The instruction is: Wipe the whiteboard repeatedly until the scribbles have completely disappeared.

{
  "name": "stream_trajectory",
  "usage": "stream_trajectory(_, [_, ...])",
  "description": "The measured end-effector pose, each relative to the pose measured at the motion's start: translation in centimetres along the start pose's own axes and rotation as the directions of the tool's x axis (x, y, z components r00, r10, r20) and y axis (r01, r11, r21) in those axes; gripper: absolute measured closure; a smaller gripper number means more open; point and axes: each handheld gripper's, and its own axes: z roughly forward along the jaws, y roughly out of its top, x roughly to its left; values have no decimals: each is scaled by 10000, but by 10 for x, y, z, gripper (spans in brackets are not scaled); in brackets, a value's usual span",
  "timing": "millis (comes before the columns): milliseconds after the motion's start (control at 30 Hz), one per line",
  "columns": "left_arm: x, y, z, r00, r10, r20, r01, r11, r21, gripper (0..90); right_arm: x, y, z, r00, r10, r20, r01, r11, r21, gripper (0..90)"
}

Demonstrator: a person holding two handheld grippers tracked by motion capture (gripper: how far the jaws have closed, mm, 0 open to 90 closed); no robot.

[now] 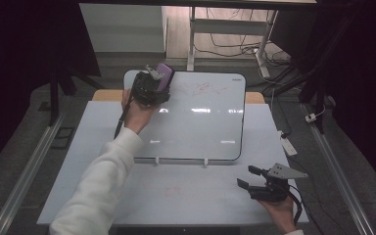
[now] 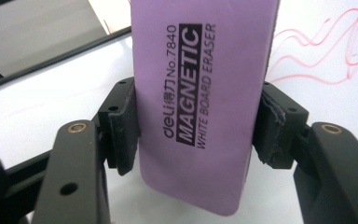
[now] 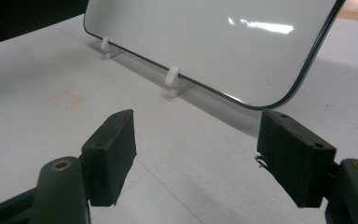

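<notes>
A white board leans on two small pegs on the table, with red scribbles near its top. My left gripper is at the board's top left corner, shut on a purple magnetic whiteboard eraser. In the left gripper view the eraser stands upright between both pads, with the red scribbles to its right on the board. My right gripper rests low near the table's front right, open and with nothing between its fingers. The right gripper view faces the board's lower edge.
The board stands on a pale mat that covers the table. A faint red smudge marks the mat in front of the board. Cables and a desk frame lie on the floor behind the table.
</notes>
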Motion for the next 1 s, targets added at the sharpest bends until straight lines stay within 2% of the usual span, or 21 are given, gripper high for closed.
stream_trajectory(133, [-7, 6, 5, 9996, 129, 240, -124, 9996, -236, 398, 1, 0, 0, 10000, -49, -62, 49, 10000, 2, 272])
stream_trajectory(267, [-10, 8, 5, 9990, 391, 194, -383, 9984, -408, 402, 2, 1, 0, 9999, -103, -105, 103, 9999, -44, 272])
stream_trajectory(300, [-9, 8, 5, 9990, 412, 168, -405, 9983, -423, 404, 2, 1, 0, 9999, -98, -105, 98, 9999, -49, 272])
stream_trajectory(367, [-6, 7, 3, 9987, 446, -232, -456, 9979, -454, 406, 1, 1, -1, 9999, -85, -87, 85, 9999, -58, 272])
stream_trajectory(467, [3, 6, 0, 9977, 257, -627, -279, 9990, -344, 408, 1, 0, -1, 9999, -84, -72, 84, 10000, -53, 272])
stream_trajectory(567, [11, 4, -2, 9979, 135, -631, -152, 9996, -255, 409, 1, 0, 0, 9999, -106, -70, 106, 9999, -41, 272])
stream_trajectory(633, [12, 3, -2, 9984, 141, -547, -155, 9995, -258, 409, 1, 0, 0, 9999, -109, -77, 109, 9999, -25, 272])
stream_trajectory(733, [5, 3, 2, 9984, 331, -462, -343, 9991, -248, 409, 2, 0, -1, 9999, -136, -49, 136, 9999, -47, 272])
stream_trajectory(833, [-7, 5, 5, 9977, 587, -332, -599, 9975, -362, 409, 2, 0, -2, 9999, -116, -25, 116, 9999, -79, 272])
stream_trajectory(1000, [-24, 8, 9, 9969, 756, 204, -742, 9953, -619, 409, 2, 1, -2, 9999, -108, -61, 107, 9999, -91, 272])
